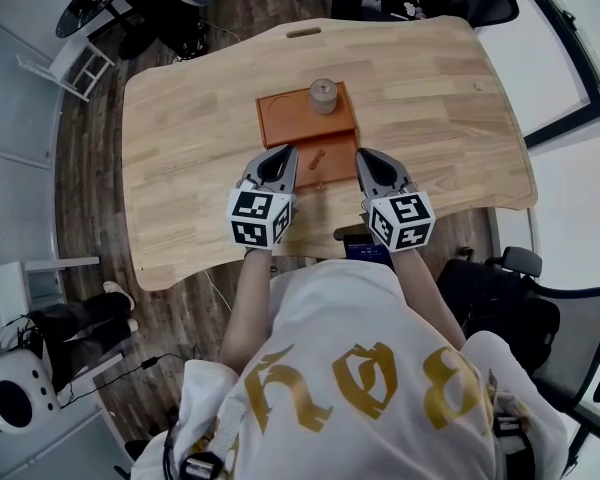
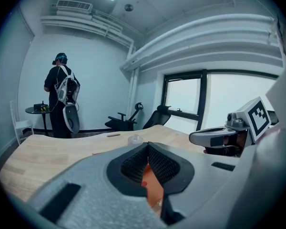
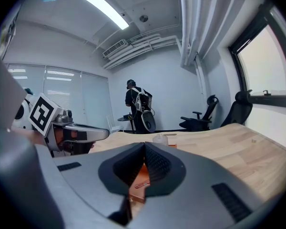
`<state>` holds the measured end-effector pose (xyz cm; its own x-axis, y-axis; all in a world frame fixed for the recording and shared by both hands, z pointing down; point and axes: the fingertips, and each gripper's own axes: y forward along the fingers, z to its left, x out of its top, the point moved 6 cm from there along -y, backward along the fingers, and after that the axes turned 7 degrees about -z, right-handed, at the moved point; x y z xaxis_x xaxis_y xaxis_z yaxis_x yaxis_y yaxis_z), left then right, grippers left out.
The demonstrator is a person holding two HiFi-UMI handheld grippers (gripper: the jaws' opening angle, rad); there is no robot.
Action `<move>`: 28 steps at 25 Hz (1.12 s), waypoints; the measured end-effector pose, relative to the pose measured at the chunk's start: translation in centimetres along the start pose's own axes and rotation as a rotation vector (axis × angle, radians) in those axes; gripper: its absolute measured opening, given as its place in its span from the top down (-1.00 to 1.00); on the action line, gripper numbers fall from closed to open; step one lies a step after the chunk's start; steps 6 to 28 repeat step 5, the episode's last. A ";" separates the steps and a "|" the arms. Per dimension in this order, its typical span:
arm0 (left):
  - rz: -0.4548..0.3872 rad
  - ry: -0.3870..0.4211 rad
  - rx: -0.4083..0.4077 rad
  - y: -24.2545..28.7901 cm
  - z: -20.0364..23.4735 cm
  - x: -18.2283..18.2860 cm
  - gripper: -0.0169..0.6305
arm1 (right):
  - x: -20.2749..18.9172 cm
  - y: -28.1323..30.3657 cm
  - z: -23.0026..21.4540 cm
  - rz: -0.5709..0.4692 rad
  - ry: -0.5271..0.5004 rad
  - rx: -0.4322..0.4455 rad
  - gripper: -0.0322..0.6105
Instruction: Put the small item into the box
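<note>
An open orange-brown box [image 1: 280,118] lies at the middle of the wooden table [image 1: 180,148], its flat lid part [image 1: 330,173] stretching toward me. A small brownish elongated item [image 1: 314,158] rests on that lid, also glimpsed below the right jaws as the small item [image 3: 142,184]. A small round jar [image 1: 323,96] stands at the box's far edge. My left gripper [image 1: 288,152] hovers just left of the lid, shut and empty. My right gripper [image 1: 363,155] sits just right of it, shut and empty. In both gripper views the jaws meet with nothing between them.
A person with a backpack [image 2: 62,94] stands by a small round table at the far end of the room. Office chairs [image 1: 540,318] stand to my right and beyond the table. A dark phone-like object [image 1: 368,250] lies at the near table edge.
</note>
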<state>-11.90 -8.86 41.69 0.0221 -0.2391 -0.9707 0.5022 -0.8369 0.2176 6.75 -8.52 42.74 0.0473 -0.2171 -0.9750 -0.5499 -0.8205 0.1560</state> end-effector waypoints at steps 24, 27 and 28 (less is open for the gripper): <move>0.037 0.027 -0.021 0.6 -0.3 -0.9 0.92 | -0.3 0.1 -0.2 0.009 0.001 -0.002 0.86; 0.037 0.027 -0.021 0.6 -0.3 -0.9 0.92 | -0.3 0.1 -0.2 0.009 0.001 -0.002 0.86; 0.037 0.027 -0.021 0.6 -0.3 -0.9 0.92 | -0.3 0.1 -0.2 0.009 0.001 -0.002 0.86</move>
